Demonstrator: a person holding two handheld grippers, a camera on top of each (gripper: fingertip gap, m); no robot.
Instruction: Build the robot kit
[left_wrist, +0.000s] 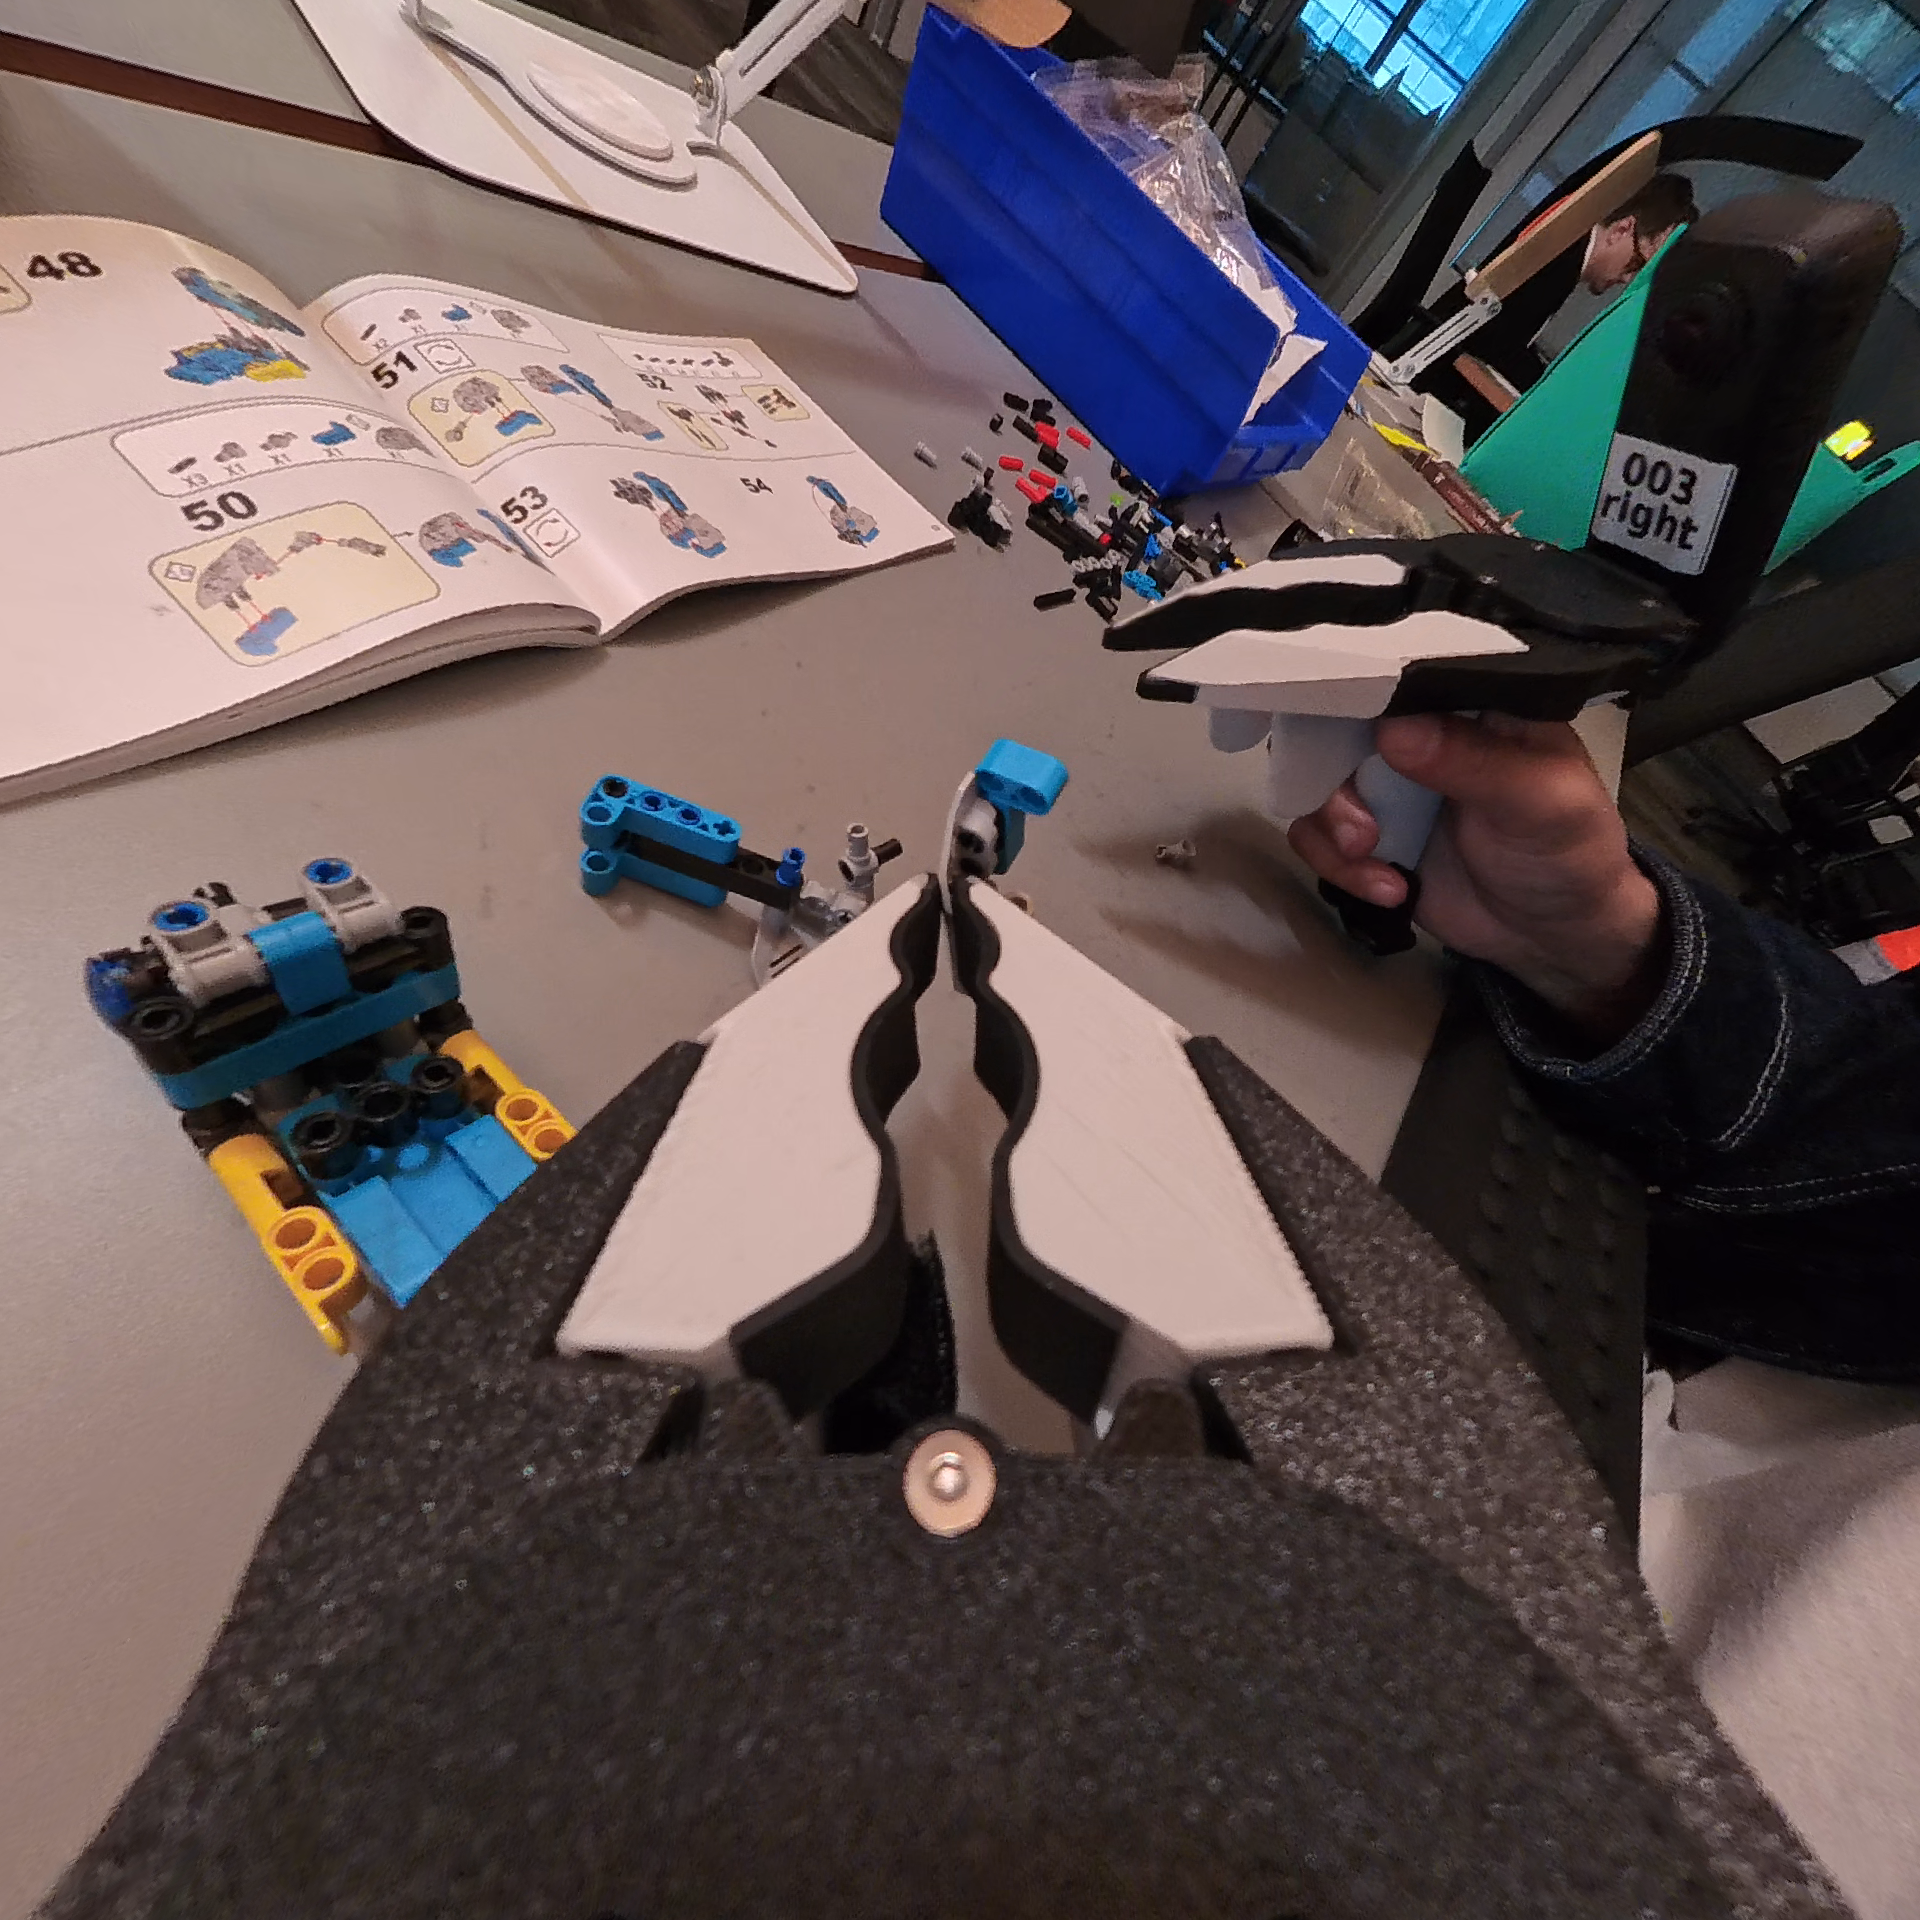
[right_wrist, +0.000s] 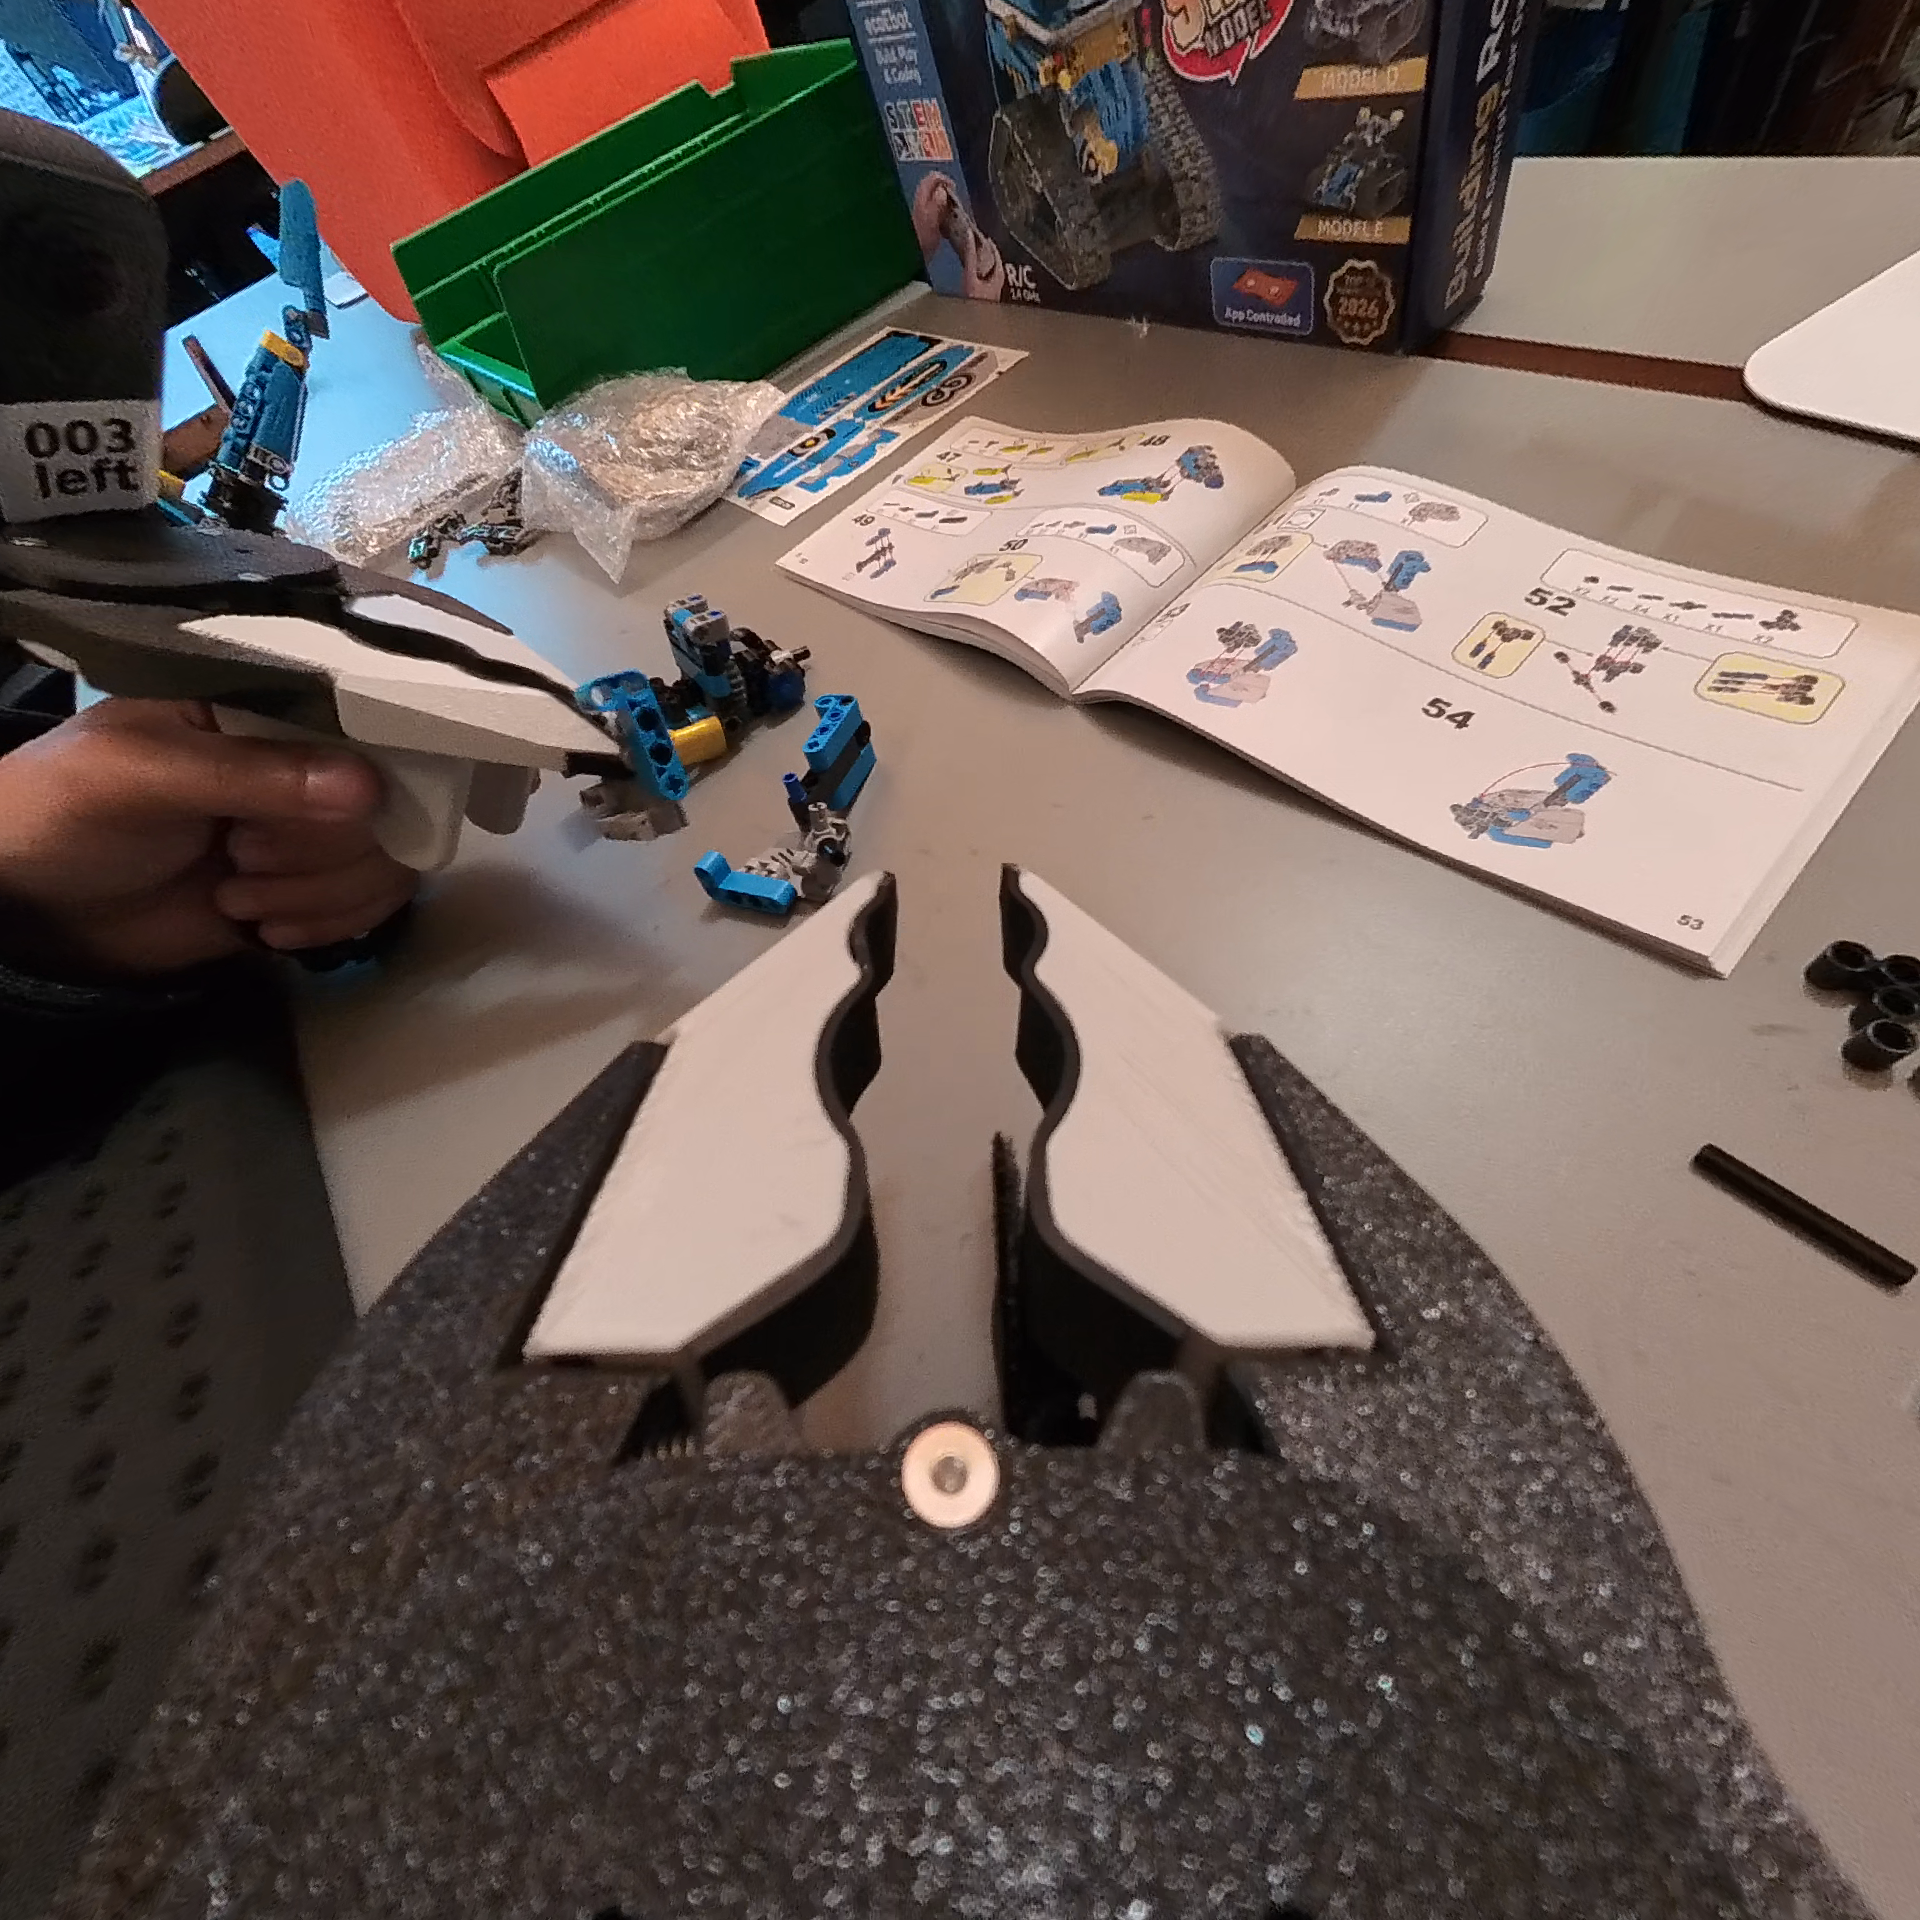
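Your left gripper (left_wrist: 948, 896) has its fingers pressed almost together at the tips, pinching a thin white piece that carries a small blue beam piece (left_wrist: 1020, 781) standing up just beyond the fingertips. From the right wrist view the same left gripper (right_wrist: 597, 727) sits off to the left of your right one, its closed tips touching a blue beam with holes (right_wrist: 642, 740) among the brick parts there; exactly which part it grips is hard to tell from that side. Your right gripper (right_wrist: 945, 894) is parted, with a clear gap and bare grey table (right_wrist: 1247, 935) between the fingers; it holds nothing and touches nothing. Nearest to it, just ahead and left of its tips, lies a small blue and grey brick assembly (right_wrist: 774, 878). Only the left wrist view shows the blue bin (left_wrist: 1101, 270) far ahead and right of your left gripper, the scatter of small loose parts (left_wrist: 1091, 520) before it, and the blue, yellow and black chassis (left_wrist: 312, 1081) close on its left. Only the right wrist view shows the green bin (right_wrist: 665, 249), the printed box (right_wrist: 1195, 156) and the black axle (right_wrist: 1803, 1216) to the right of your right gripper. The open instruction booklet (left_wrist: 364, 499) appears in both.
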